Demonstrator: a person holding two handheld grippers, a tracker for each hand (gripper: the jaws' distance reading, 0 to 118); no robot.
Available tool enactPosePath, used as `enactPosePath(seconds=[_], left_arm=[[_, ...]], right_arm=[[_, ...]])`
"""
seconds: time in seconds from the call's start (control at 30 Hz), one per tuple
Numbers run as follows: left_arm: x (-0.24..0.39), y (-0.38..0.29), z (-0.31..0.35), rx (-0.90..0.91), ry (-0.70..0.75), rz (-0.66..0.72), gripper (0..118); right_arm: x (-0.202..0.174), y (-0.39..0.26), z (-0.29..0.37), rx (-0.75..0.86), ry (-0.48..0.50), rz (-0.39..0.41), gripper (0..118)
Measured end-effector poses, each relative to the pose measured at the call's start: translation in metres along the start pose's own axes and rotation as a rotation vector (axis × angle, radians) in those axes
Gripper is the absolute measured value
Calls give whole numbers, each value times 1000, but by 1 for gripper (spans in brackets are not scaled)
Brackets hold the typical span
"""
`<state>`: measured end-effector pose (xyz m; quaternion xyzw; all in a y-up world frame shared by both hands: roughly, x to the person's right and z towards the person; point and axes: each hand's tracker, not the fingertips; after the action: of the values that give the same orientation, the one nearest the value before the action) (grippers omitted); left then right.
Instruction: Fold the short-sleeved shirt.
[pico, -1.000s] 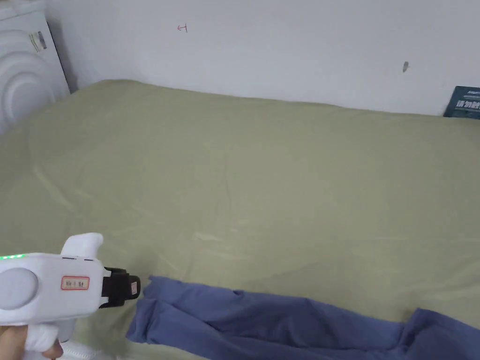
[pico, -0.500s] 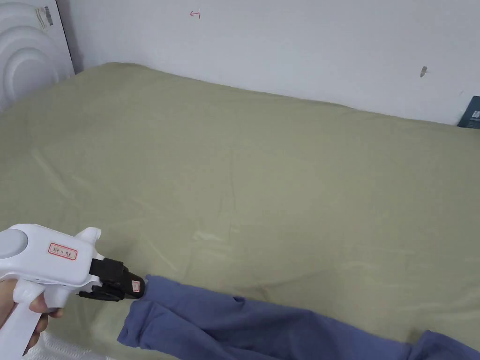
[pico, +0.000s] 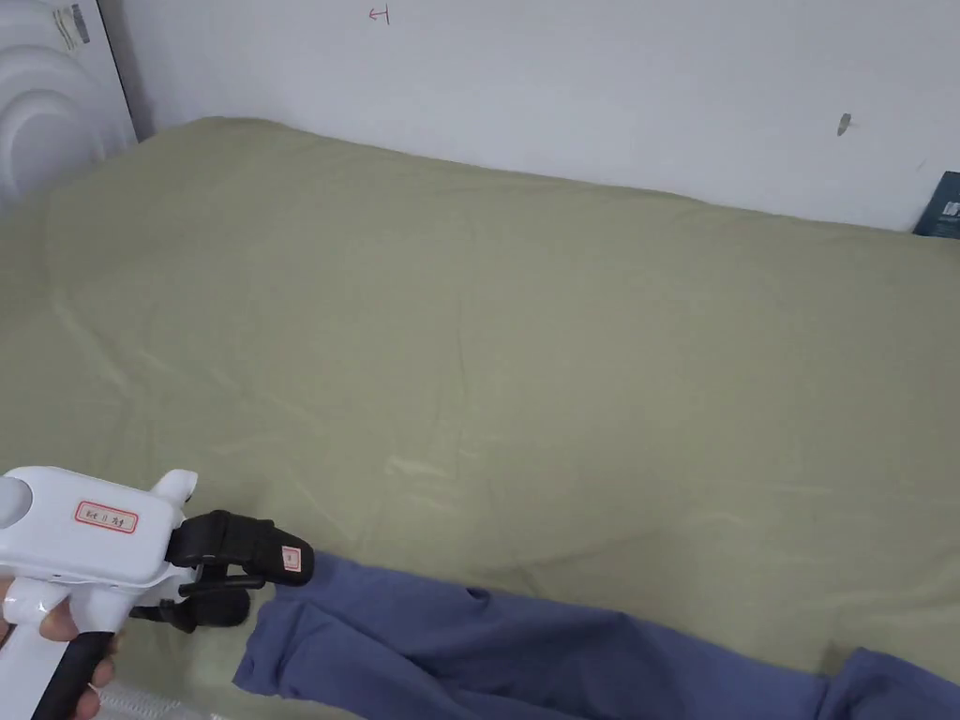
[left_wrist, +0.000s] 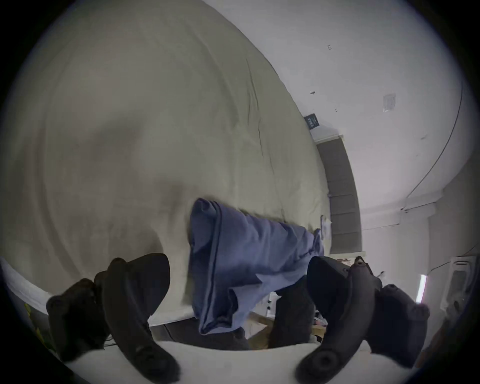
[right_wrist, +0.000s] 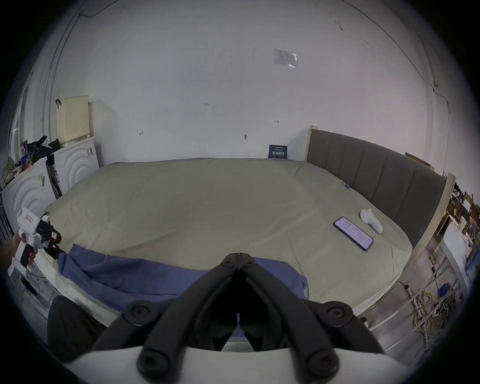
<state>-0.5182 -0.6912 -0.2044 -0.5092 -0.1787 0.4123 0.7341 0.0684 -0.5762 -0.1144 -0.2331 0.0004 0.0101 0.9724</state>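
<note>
The blue short-sleeved shirt (pico: 487, 647) lies in a long rumpled strip along the near edge of the bed, and I see it too in the left gripper view (left_wrist: 246, 246) and the right gripper view (right_wrist: 130, 272). My left gripper (pico: 267, 589) is at the shirt's left end, open, with its jaws wide apart on either side of the cloth (left_wrist: 233, 265). The right gripper view also shows the left gripper (right_wrist: 52, 243) in a hand. My right gripper (right_wrist: 239, 256) hovers over the shirt's right part with its jaws shut together; I see no cloth between them.
The olive-green bed sheet (pico: 516, 328) stretches far beyond the shirt. A phone (right_wrist: 353, 233) and a white controller (right_wrist: 371, 220) lie near the grey headboard (right_wrist: 376, 169). White appliances (pico: 47, 94) stand at the left, a dark card (pico: 942, 206) against the wall.
My left gripper's jaws have opened at the shirt's left corner; they were together before. The shirt's left end has settled on the sheet. The head camera has shifted slightly.
</note>
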Motion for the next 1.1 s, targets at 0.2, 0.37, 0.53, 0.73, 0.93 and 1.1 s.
enactPosePath(seconds=[0.2,0.37,0.53,0.73,0.93,1.1], left_arm=[[-8,4,-30,-37,-37,1,109],[-4,5,-23,-34,-41,46,22],[-12,-5,-26,-11,57,29,6],[16,-17,7,43,103,-4,6],[52,-17,48,156,155,-24,6],[83,-21,66,156,193,-36,6]], right_arm=[[-5,-2,1,-21,4,0,0],[-6,-1,0,-23,13,-5,0],[-9,2,4,-15,36,0,0],[-3,3,9,-4,48,-14,0],[2,4,14,5,66,-25,0],[8,2,17,17,82,-34,0]])
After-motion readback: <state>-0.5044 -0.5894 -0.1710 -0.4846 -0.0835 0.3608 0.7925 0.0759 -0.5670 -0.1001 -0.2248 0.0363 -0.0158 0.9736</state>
